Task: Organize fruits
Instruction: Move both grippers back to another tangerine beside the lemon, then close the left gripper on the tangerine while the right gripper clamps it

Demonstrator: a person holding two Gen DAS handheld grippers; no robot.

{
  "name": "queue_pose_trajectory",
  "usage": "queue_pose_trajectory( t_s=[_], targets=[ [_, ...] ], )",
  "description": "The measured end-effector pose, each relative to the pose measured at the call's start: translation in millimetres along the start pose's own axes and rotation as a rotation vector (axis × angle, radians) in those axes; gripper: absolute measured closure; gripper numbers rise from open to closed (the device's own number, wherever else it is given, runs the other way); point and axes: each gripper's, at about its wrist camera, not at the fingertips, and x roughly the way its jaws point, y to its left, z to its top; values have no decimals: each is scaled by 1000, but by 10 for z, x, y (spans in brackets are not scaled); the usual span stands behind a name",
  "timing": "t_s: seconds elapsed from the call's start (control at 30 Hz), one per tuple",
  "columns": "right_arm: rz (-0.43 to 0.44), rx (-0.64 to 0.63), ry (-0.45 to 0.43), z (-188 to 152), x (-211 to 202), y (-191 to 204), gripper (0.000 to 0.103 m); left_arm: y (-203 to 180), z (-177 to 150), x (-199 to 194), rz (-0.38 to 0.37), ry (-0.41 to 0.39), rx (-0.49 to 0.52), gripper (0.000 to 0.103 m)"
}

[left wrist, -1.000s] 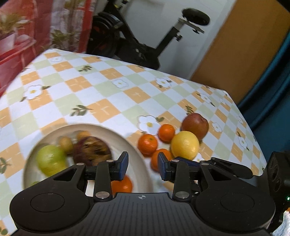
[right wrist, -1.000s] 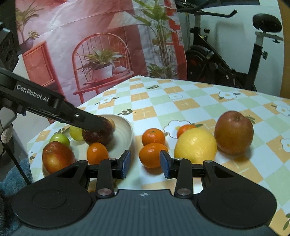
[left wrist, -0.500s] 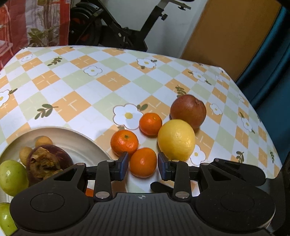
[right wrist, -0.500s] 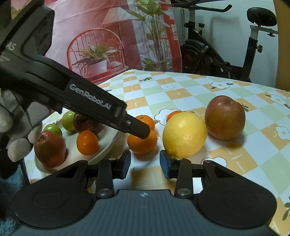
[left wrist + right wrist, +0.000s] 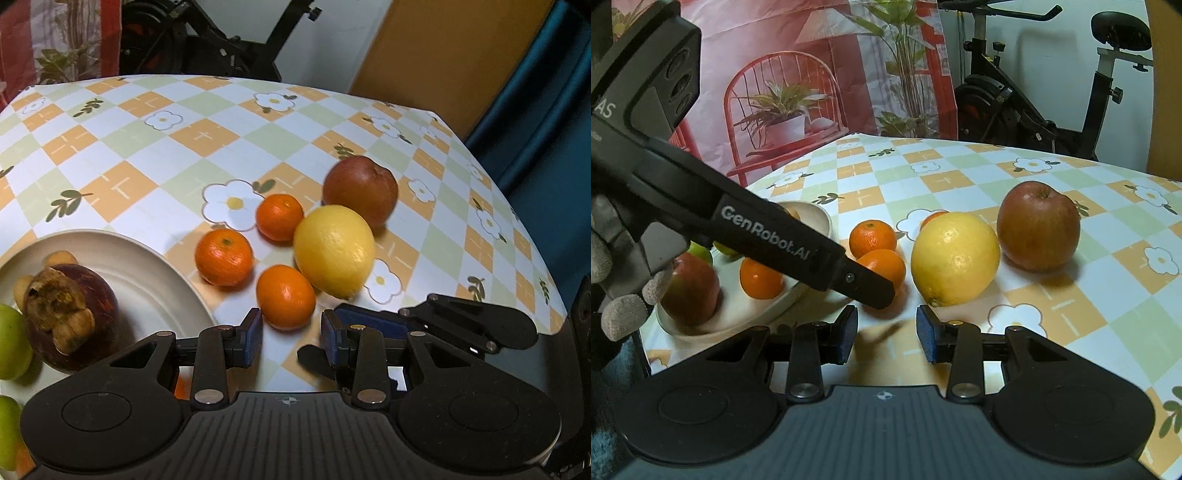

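Observation:
Three small oranges lie on the tablecloth; the nearest orange (image 5: 285, 296) sits just ahead of my open, empty left gripper (image 5: 291, 336), with two more (image 5: 224, 256) (image 5: 280, 216) behind. A yellow lemon (image 5: 334, 251) and a red apple (image 5: 360, 190) lie to their right. A cream plate (image 5: 162, 280) at the left holds a dark mangosteen (image 5: 70, 315), green fruits and small brown ones. In the right wrist view my open, empty right gripper (image 5: 886, 334) hovers before the lemon (image 5: 955, 258) and apple (image 5: 1038, 225); the left gripper's finger (image 5: 827, 258) reaches beside the near orange (image 5: 884, 266).
The plate in the right wrist view (image 5: 746, 314) also holds a red apple (image 5: 690, 288) and an orange (image 5: 761, 278). The table edge (image 5: 546, 280) drops off at the right near a teal curtain. An exercise bike (image 5: 1034, 103) and a printed backdrop stand behind the table.
My left gripper swung right from over the plate to the near orange and closed in on it. The right gripper moved slightly nearer the lemon. Both stay open.

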Motion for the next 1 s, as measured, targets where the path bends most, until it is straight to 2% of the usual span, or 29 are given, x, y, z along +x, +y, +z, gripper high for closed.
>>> queue_pose_trajectory(
  t_s=[0.33,0.6,1.0],
  targets=[
    [-11,-2,-3,-36,-53,-6,64,-28,-12,-114,-39,-14,-16,66],
    [-8,-1,-12,-42,-40,-16,64,187,85,-310,-33,-72,-108,66],
    [-5,-7,-13,-54,-43,-10,64,180,124,-140,-25,-67,-123,66]
  ],
)
